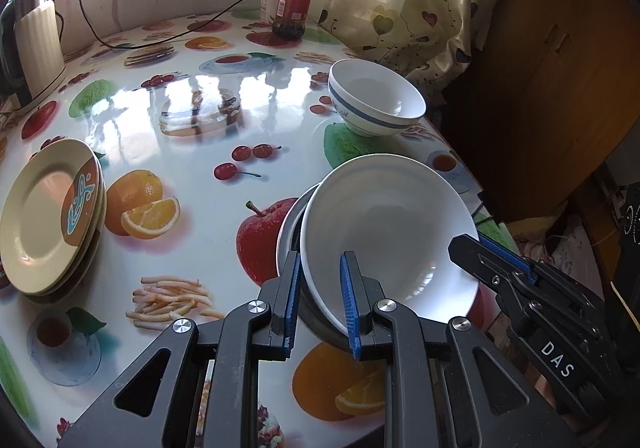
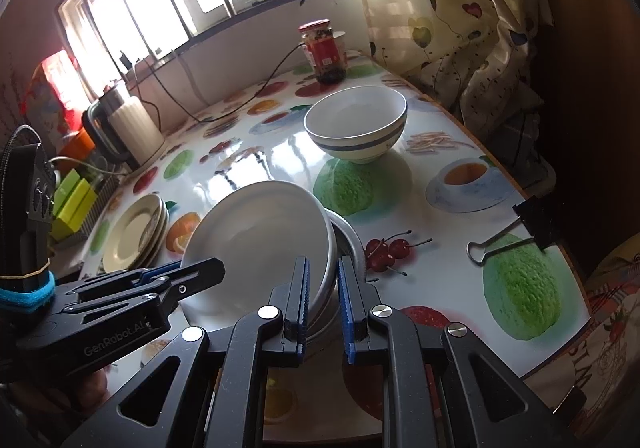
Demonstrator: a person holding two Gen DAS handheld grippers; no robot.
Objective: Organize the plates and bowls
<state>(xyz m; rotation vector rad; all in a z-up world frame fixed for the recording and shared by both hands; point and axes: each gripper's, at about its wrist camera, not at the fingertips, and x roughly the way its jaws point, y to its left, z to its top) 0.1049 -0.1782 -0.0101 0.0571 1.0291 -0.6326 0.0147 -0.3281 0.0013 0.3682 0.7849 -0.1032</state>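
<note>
Left gripper (image 1: 320,300): fingers clamped on white bowl (image 1: 384,232) rim.
Right gripper (image 2: 323,302): fingers clamped on the opposite rim, over the metal dish (image 2: 348,240).
Worktop (image 1: 200,120): fruit-print.

The metal bowl (image 1: 289,232) is mostly hidden under the white bowl (image 1: 384,224); only a strip of its rim shows. In the right wrist view the left gripper (image 2: 208,268) covers the near left rim of the white bowl. The lower plates in the plate stack (image 1: 48,216) show only as thin edges. The jar label (image 1: 294,8) is too small to read. The kettle (image 1: 32,48) is cut off by the left edge. The right gripper (image 1: 466,242) hides the bowl's right rim.
</note>
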